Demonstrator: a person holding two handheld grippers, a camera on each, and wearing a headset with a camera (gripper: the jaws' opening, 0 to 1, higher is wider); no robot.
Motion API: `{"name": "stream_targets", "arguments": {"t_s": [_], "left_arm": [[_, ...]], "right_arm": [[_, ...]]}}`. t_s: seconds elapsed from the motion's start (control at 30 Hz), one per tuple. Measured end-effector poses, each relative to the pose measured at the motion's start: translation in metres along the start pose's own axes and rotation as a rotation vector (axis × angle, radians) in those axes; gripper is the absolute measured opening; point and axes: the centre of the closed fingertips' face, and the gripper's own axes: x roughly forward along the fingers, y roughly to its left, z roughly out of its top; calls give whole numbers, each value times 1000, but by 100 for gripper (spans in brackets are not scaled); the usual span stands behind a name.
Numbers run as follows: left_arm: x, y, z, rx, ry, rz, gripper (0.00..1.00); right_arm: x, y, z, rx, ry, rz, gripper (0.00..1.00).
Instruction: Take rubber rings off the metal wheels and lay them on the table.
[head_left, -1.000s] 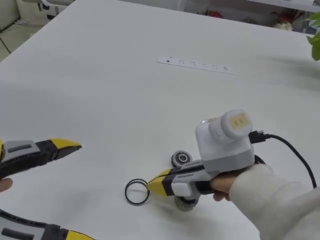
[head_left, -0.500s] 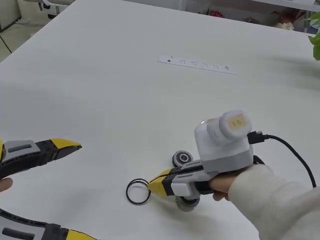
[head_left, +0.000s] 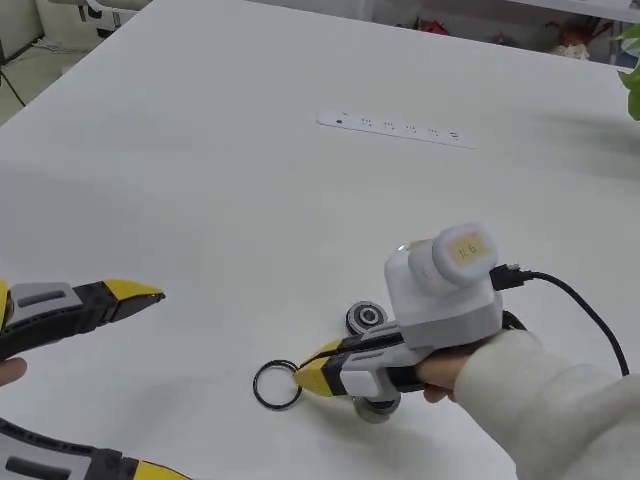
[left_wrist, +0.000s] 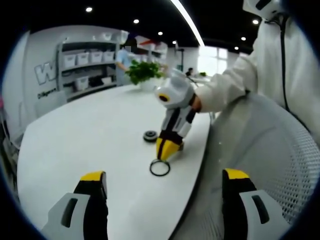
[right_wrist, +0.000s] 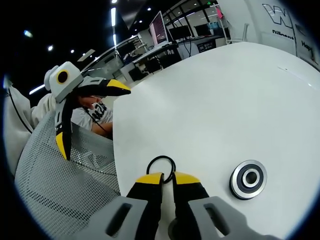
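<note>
Right gripper's (head_left: 312, 376) slight shift (rubber ring (head_left: 255, 385) between tips)

1. Table (head_left: 200, 150): white, with a white power strip (head_left: 395, 130) lying flat towards the far side.
2. Right gripper (head_left: 300, 373): held low by a hand in a white sleeve (head_left: 555, 400), yellow tips together and touching the right edge of item 3.
3. Rubber ring (head_left: 277, 385): black, flat on the table.
4. Metal wheel (head_left: 366, 318): flat, just beyond the right gripper.
5. Second wheel (head_left: 373, 407): partly hidden under that gripper.
6. Left gripper (head_left: 172, 385): at the left edge, jaws wide apart.
</note>
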Motion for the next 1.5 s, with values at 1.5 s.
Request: {"name": "stream_targets", "arguments": {"t_s": [1.5], "left_arm": [[-1, -1, -3, 2, 10, 8, 96]], "right_arm": [[0, 13, -9, -72, 42, 31, 9]]}}
